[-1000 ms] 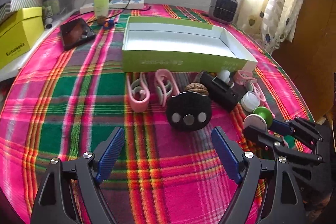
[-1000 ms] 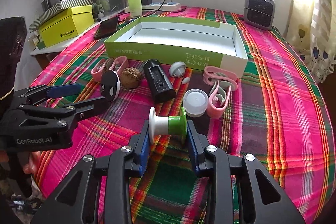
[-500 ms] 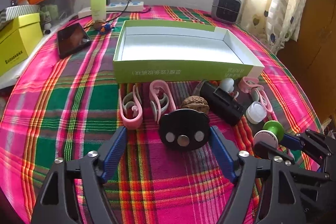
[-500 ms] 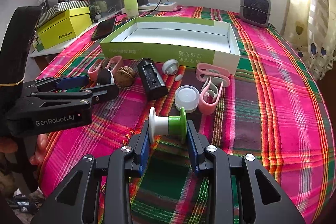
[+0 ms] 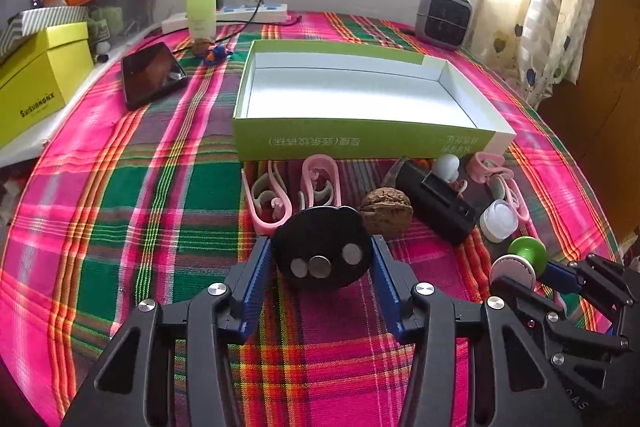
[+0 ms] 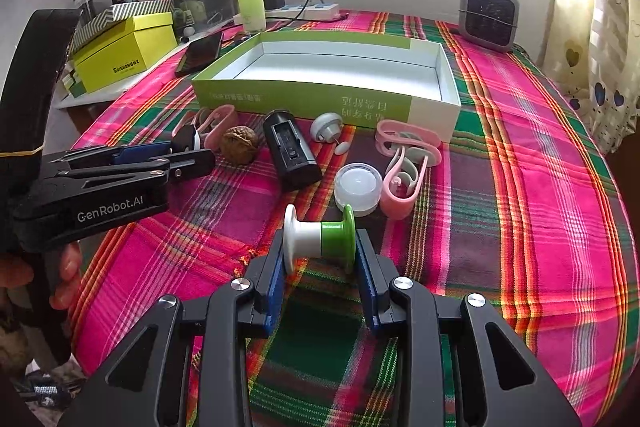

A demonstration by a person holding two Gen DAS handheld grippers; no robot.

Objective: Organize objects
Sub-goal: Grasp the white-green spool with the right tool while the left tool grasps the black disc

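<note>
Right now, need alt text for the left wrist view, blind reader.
The left gripper closes its blue pads on a black disc with three metal studs, on a plaid tablecloth. Beyond lie pink clips, a walnut and an open, empty green box; the right gripper holds a green-and-white spool.

A tight row of clutter — pink clips, a walnut, a black case and a white cap — lines the near wall of the open green box, blocking any low approach from the front. The box's interior lies bare from above. Wide plaid counter stays free to the box's right.
</note>
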